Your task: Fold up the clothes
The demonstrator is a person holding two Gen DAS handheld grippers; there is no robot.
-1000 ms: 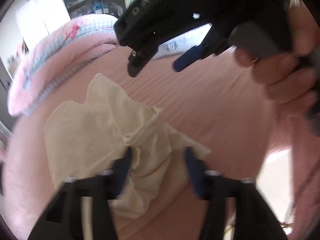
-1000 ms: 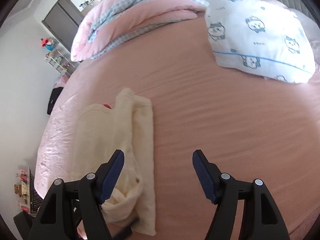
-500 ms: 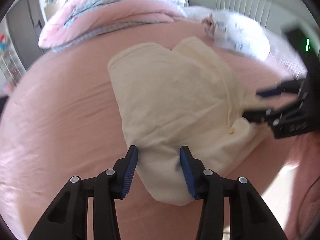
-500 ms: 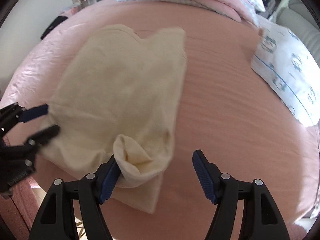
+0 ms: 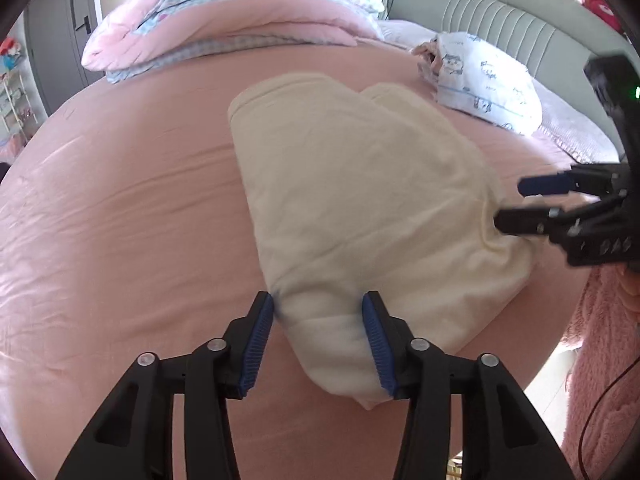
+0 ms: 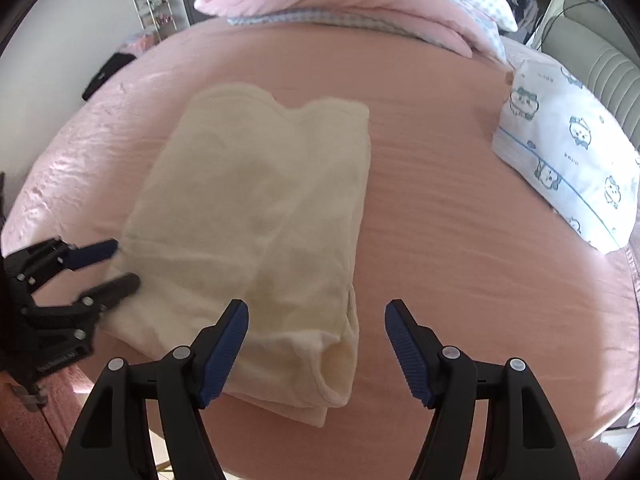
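The cream garment (image 5: 360, 200) is laid folded on the pink bed sheet (image 5: 120, 220), near the edge at 6 o'clock. Its underside is hidden, and its near corner is blurred in the left wrist view. The left gripper (image 5: 320, 320) is pointed steeply down; its jaws have just been opening, with that corner between them, but it cannot be told whether the pads still press it. The right gripper (image 6: 316, 332) is held wide over the sleeve opening (image 6: 336, 368), gripping nothing.
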